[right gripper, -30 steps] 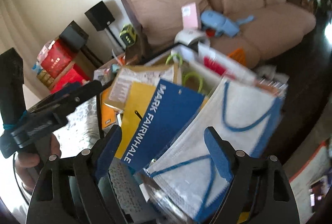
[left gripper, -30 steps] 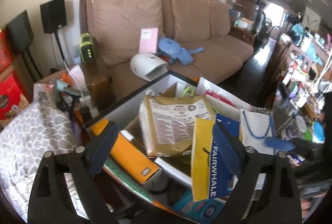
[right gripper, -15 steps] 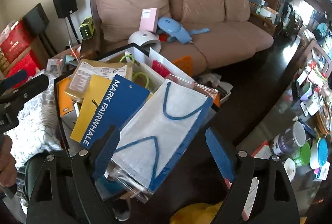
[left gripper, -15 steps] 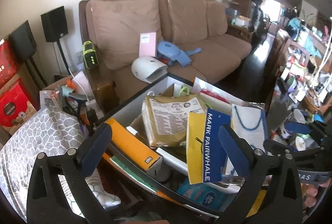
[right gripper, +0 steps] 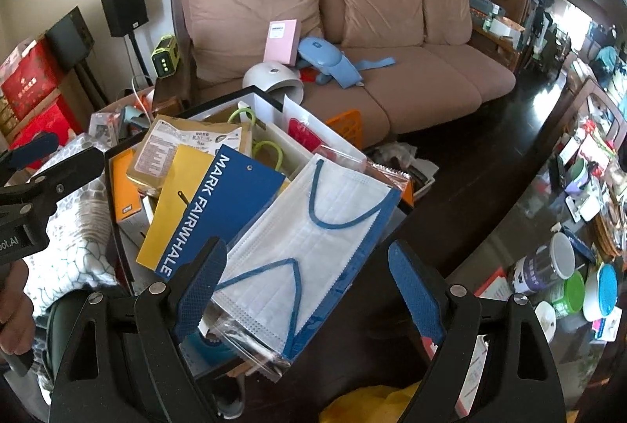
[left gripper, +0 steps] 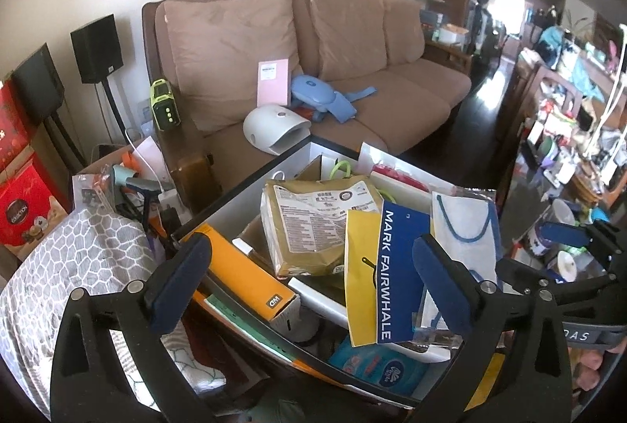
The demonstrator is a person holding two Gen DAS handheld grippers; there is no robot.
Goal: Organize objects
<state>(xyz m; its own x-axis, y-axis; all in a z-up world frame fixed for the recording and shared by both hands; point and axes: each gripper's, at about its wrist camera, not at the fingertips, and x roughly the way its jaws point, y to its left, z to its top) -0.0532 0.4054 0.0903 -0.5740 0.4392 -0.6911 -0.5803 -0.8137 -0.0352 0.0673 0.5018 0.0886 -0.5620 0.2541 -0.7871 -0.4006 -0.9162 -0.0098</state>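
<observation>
Diagonally: mask packet point(right gripper: 309, 246) long axis toward sofa; both grippers' fingers wide, empty.

Left claw point(left gripper: 311, 278) and right claw point(right gripper: 307, 290) gape, empty.

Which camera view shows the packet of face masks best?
The right wrist view: the packet of face masks lies large and nearly whole in front of the right gripper. In the left wrist view the packet is smaller and partly hidden by a gripper finger.
</observation>
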